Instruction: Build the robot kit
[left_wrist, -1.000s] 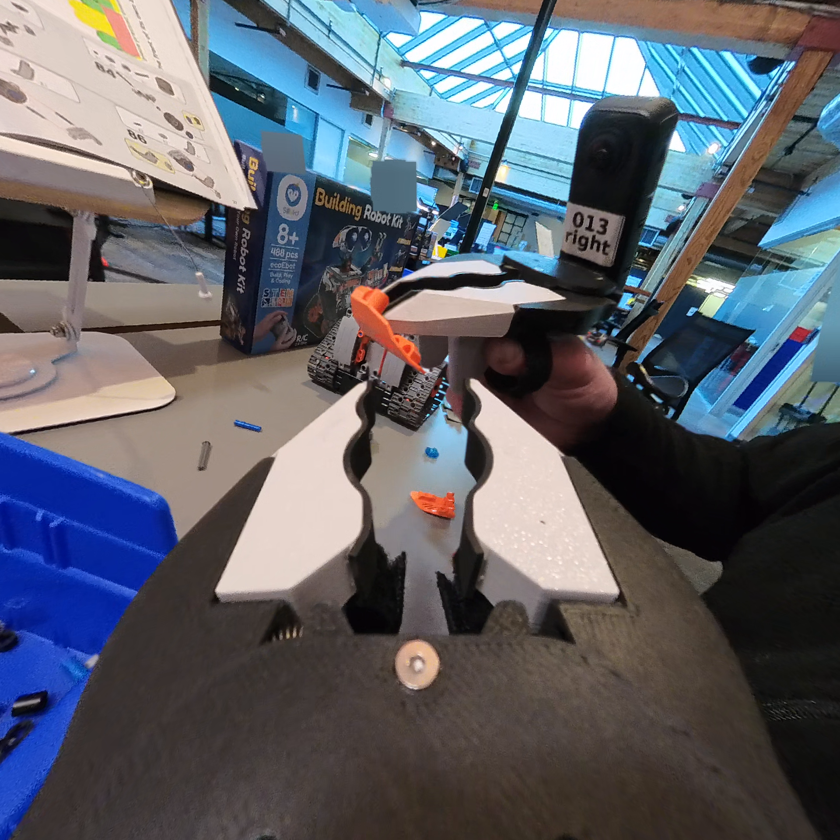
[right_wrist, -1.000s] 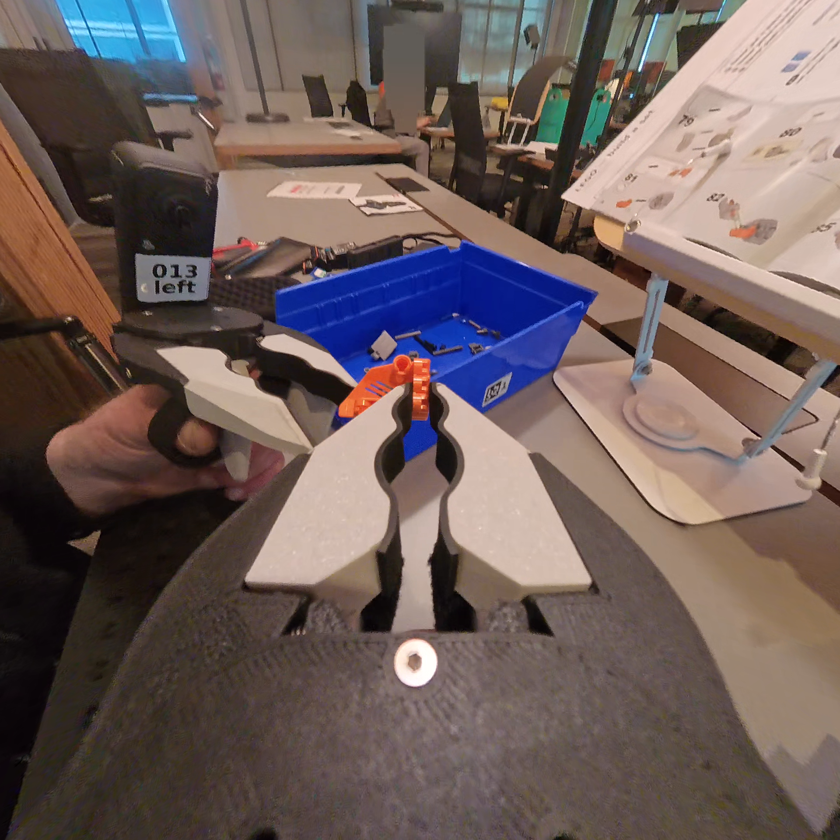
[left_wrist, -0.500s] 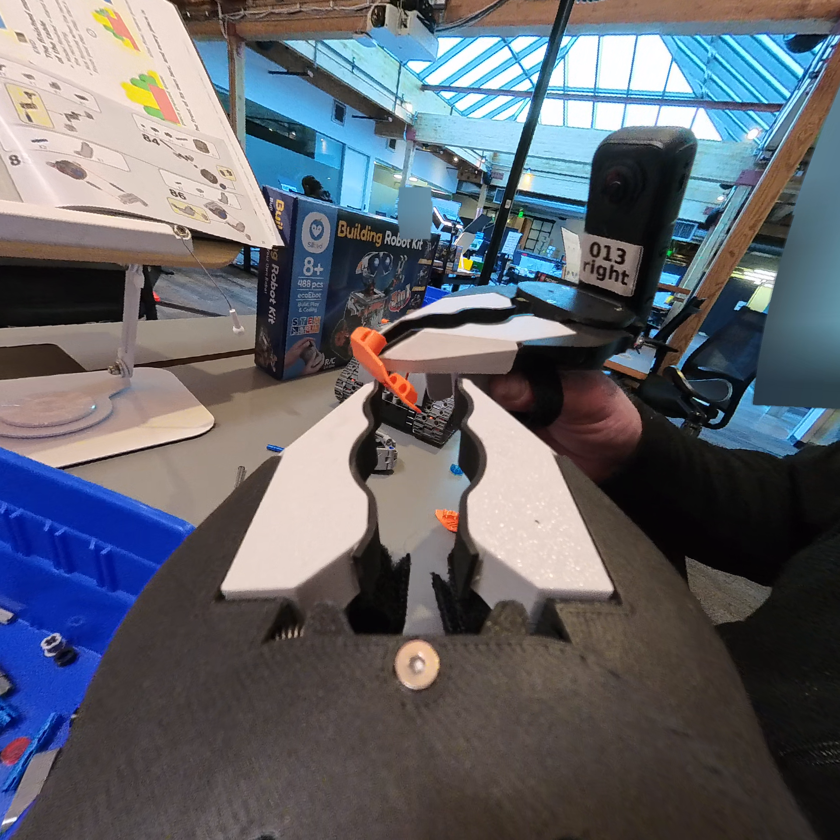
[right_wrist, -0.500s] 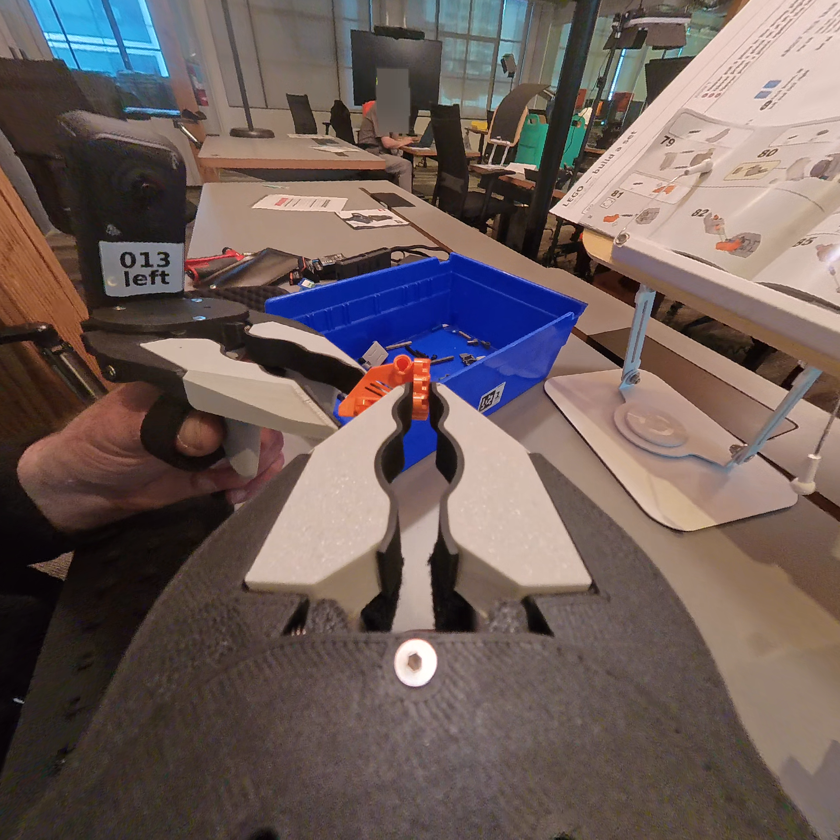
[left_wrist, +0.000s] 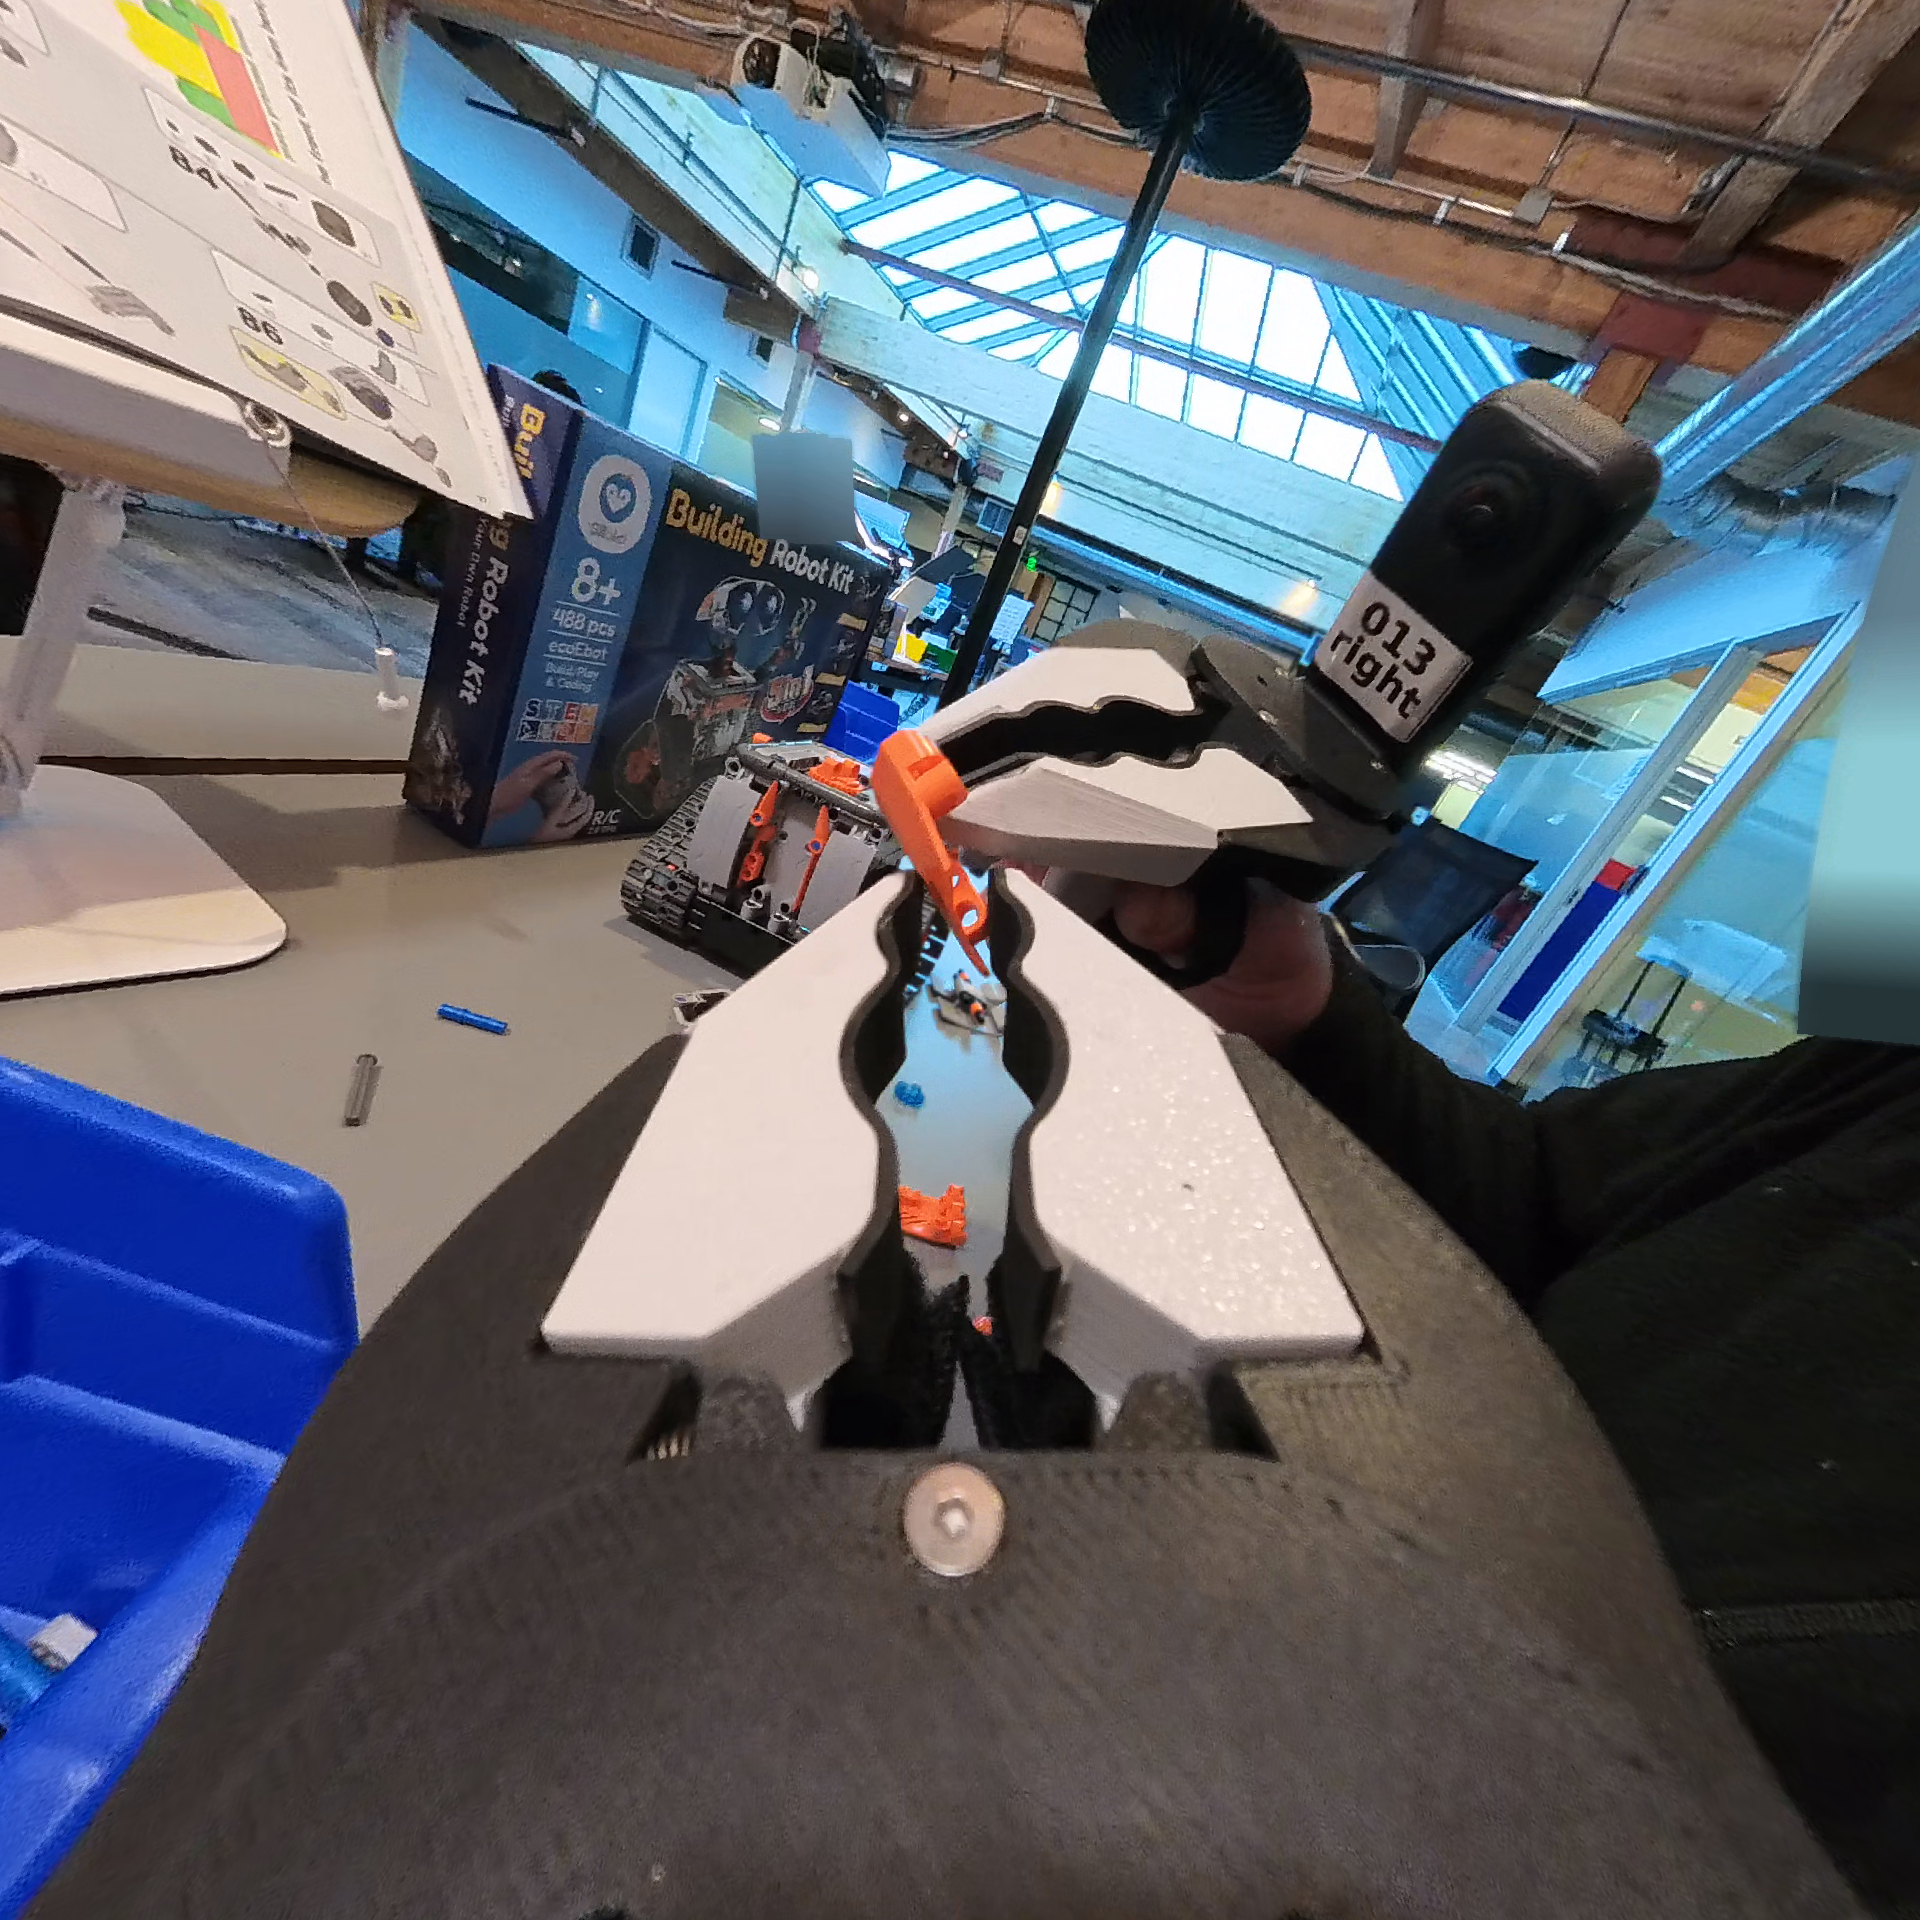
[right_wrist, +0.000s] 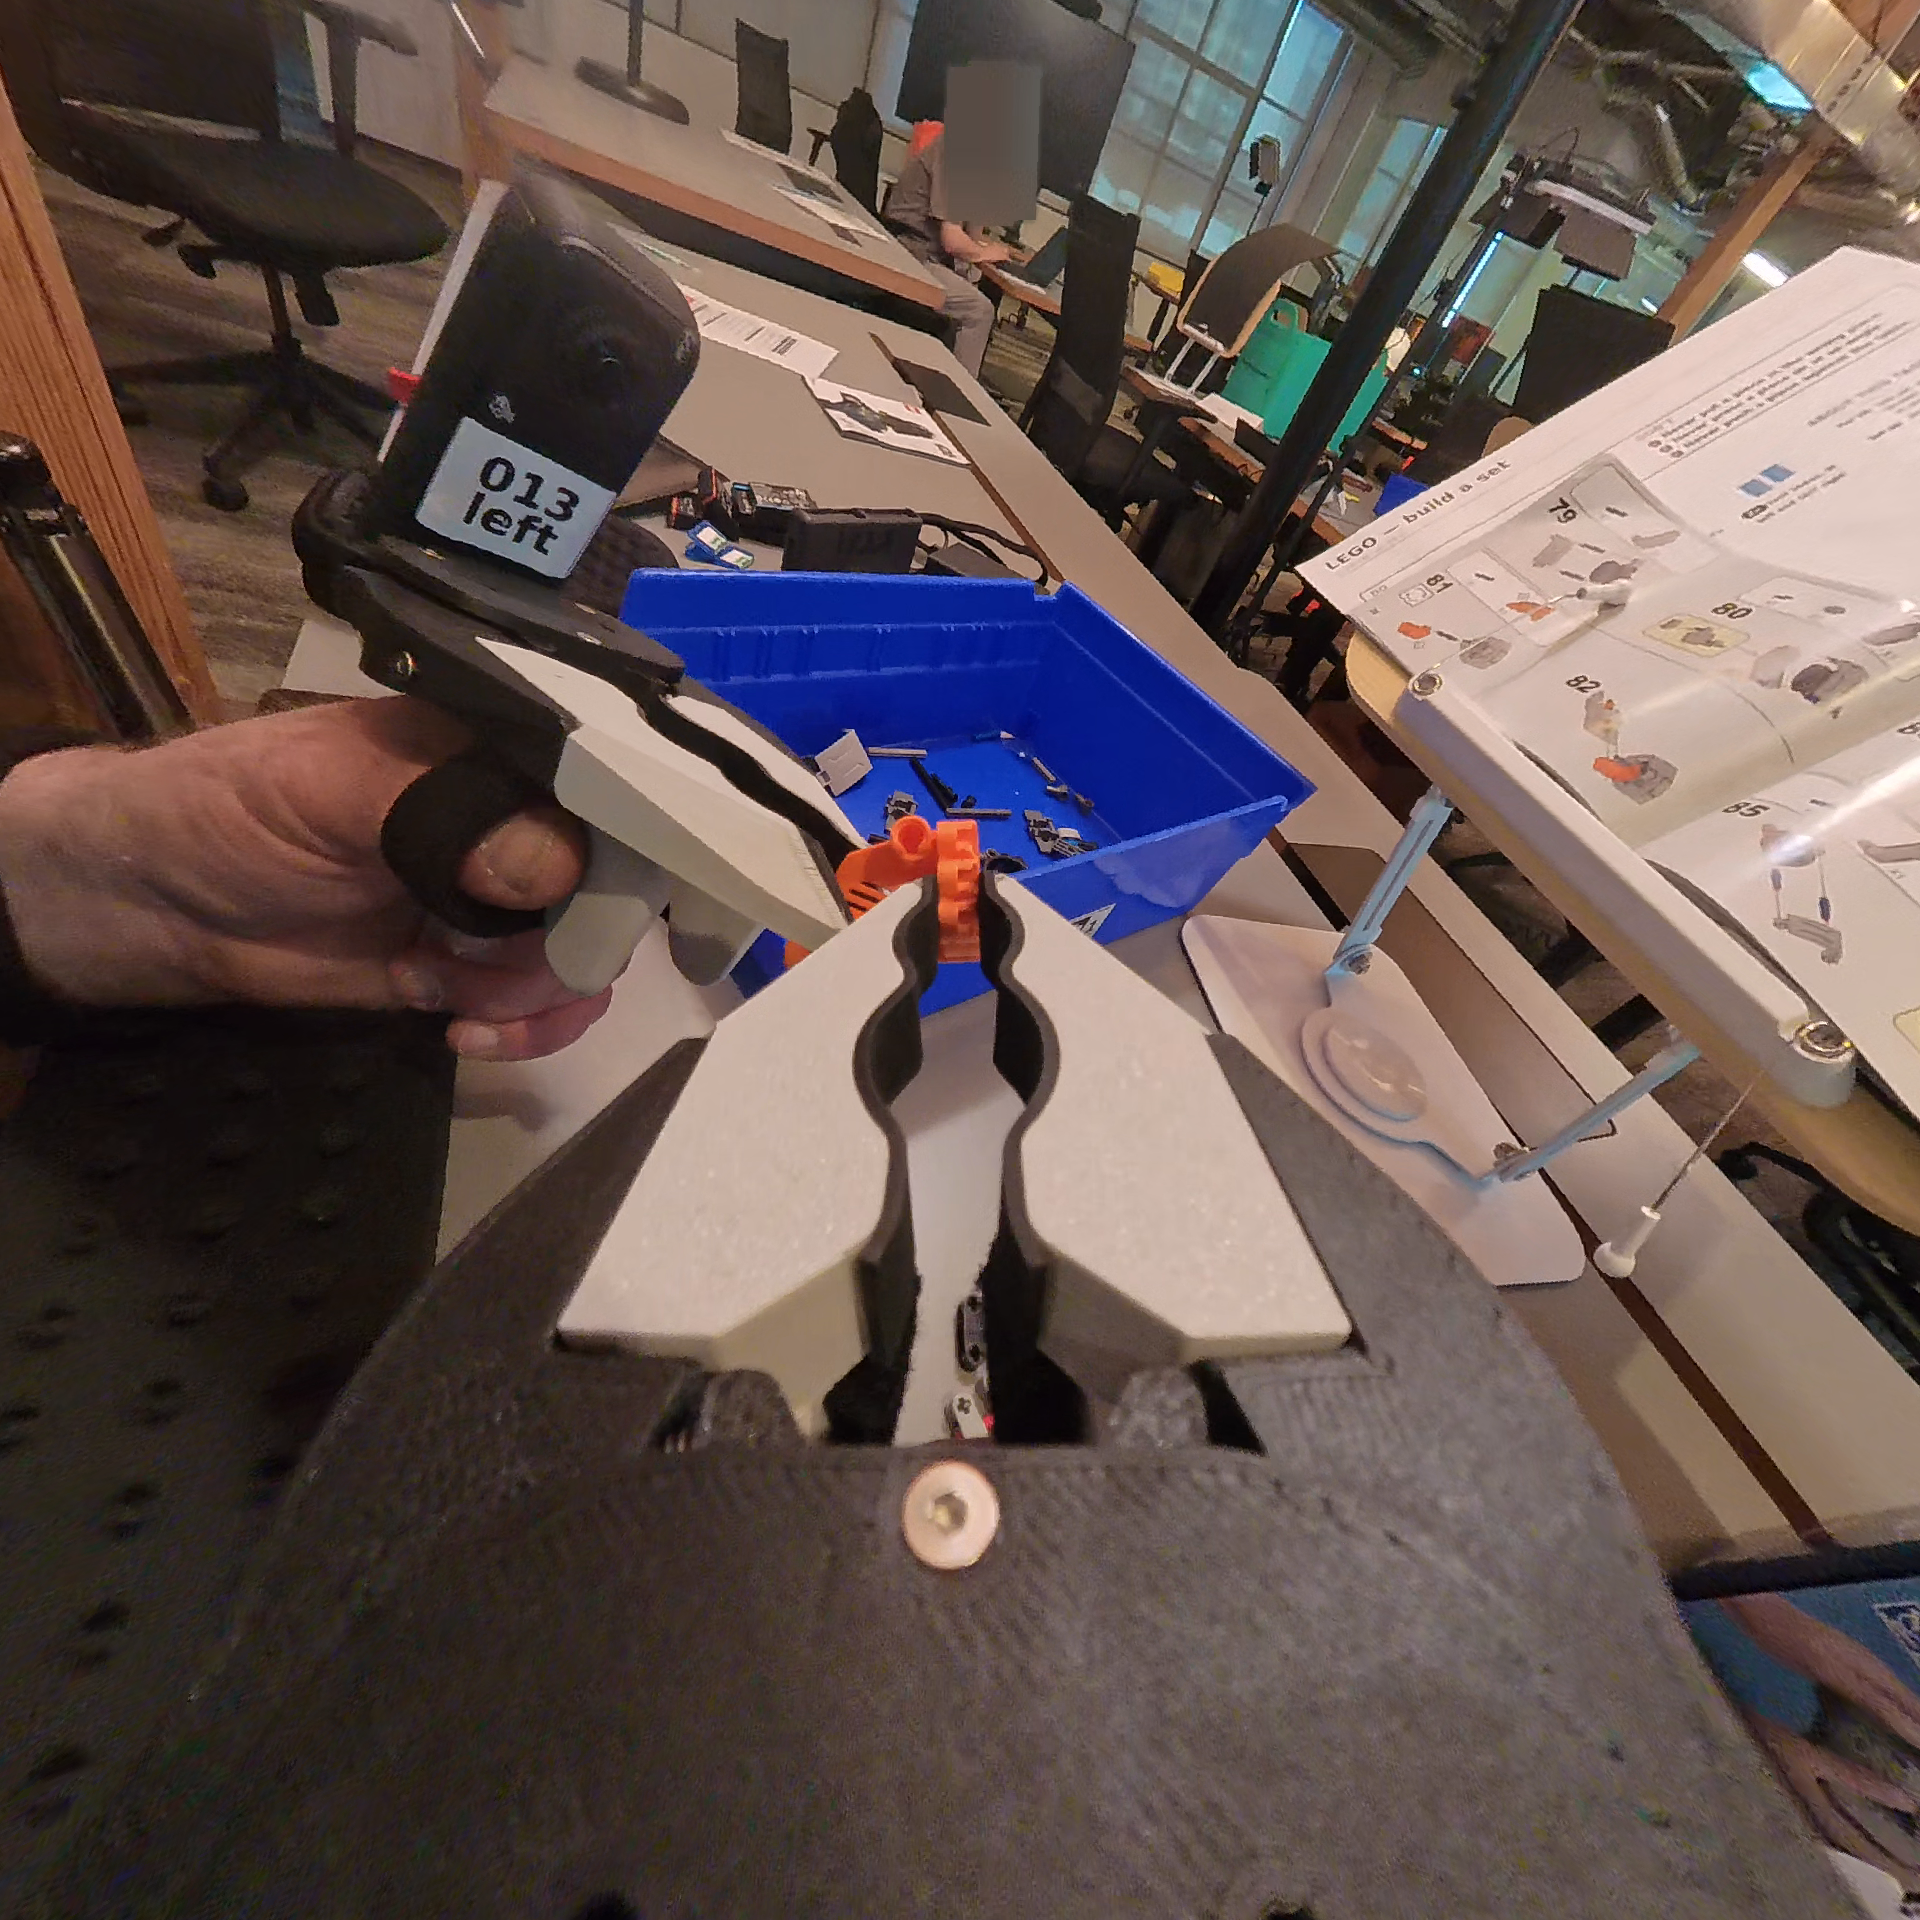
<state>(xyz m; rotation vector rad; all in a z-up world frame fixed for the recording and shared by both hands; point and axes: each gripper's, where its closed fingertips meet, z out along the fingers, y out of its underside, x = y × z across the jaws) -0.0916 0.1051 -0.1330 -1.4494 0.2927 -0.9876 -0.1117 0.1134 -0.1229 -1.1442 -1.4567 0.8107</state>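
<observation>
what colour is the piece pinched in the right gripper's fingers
Orange; the piece shows best in the left wrist view.

Bright skylight (left_wrist: 1195, 312) daylight, sharp focus, fisheye-warped edges

Bin (right_wrist: 1174, 717) sits left of the stand (right_wrist: 1455, 1174), loose parts (right_wrist: 966, 800) inside it. Behind the left gripper (left_wrist: 948, 894), the tracked model (left_wrist: 748, 862) stands before the box (left_wrist: 623, 644). Right gripper (right_wrist: 951, 899) meets it above the table (left_wrist: 468, 935).

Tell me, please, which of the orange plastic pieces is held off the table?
The curved orange plastic piece clamped in the right gripper; the small orange piece lies on the table.
</observation>
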